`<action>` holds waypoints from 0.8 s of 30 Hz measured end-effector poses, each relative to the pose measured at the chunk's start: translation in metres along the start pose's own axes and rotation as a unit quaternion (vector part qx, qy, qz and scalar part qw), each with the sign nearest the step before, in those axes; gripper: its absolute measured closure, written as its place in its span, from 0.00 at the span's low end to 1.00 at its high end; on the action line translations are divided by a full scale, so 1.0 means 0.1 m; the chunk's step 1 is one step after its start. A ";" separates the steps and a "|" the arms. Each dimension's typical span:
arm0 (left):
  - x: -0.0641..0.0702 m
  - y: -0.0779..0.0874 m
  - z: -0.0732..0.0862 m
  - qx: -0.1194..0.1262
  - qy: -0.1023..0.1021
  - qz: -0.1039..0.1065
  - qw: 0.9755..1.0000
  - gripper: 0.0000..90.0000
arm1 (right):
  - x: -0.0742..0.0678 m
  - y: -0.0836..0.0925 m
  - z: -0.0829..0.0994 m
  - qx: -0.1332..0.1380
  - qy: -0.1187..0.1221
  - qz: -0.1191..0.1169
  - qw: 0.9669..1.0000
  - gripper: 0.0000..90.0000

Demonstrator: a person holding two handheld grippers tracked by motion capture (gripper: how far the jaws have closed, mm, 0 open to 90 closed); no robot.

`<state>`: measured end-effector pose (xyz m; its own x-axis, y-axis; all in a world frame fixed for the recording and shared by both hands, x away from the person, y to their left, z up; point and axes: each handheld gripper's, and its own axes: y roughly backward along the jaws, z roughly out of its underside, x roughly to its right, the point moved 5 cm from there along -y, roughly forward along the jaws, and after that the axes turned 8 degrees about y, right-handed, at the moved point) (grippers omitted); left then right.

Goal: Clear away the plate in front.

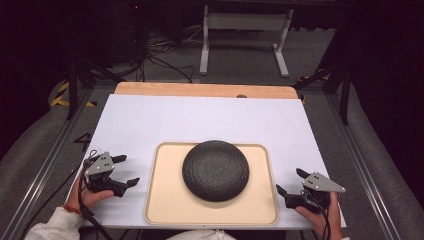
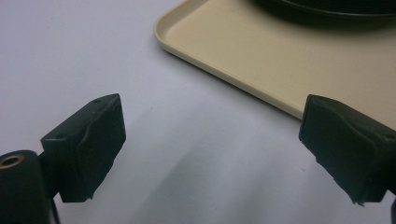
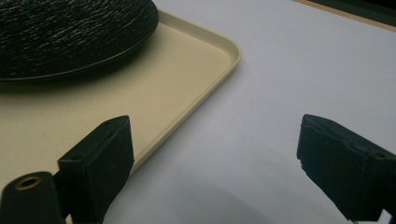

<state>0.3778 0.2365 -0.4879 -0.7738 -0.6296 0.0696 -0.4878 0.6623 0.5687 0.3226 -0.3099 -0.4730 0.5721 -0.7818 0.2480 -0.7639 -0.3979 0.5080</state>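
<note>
The left claw [image 1: 127, 171], held in a hand at the near left of the white-topped bench [image 1: 150, 120], has its jaws spread wide with nothing between them. In the left gripper view only bare white surface lies between its black pads [image 2: 88, 144], and the rounded corner of the flat beige plastic tray [image 2: 224, 51] sits ahead and to the right of that claw, near but not touching.

The right claw [image 1: 291, 182], held in the other hand at the near right, also gapes wide and grips nothing. In the right gripper view the tray's edge [image 3: 205, 88] runs just beside its left-hand pad, while its other pad hangs over bare bench.

The round black dome-shaped piece with a rough, pebbled surface [image 1: 215, 170] rests on the tray [image 1: 165, 200], between the two claws and well apart from each; from the right claw it lies ahead and to the left [image 3: 70, 32].
</note>
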 end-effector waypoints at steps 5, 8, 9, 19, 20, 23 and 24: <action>0.04 -0.02 0.00 -0.006 -0.014 0.003 1.000 0.09 | -0.01 0.00 0.00 -0.002 0.005 0.001 1.000 0.13; 0.07 -0.01 0.00 -0.005 -0.022 0.003 1.000 0.09 | -0.03 0.00 -0.02 -0.003 0.007 0.002 1.000 0.13; 0.07 -0.01 0.00 -0.003 -0.024 0.004 1.000 0.09 | -0.03 0.00 -0.02 -0.003 0.008 0.002 1.000 0.13; 0.06 0.00 -0.01 0.001 -0.024 0.000 1.000 0.09 | -0.03 -0.02 -0.01 -0.006 0.007 0.002 1.000 0.13; 0.06 0.00 -0.01 0.001 -0.024 0.000 1.000 0.09 | -0.02 -0.02 -0.01 -0.006 0.008 0.003 1.000 0.12; 0.07 0.00 -0.02 0.001 -0.026 -0.003 1.000 0.09 | -0.03 -0.02 -0.02 -0.005 0.011 0.002 1.000 0.12; 0.07 0.01 -0.02 0.002 -0.027 -0.003 1.000 0.09 | -0.03 -0.02 -0.02 -0.005 0.012 0.002 1.000 0.12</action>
<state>0.3728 0.2317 -0.4856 -0.7916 -0.6106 0.0227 -0.4931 0.6603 0.5665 0.3226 -0.3056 -0.4732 0.5757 -0.7721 0.2692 -0.7634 -0.3894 0.5154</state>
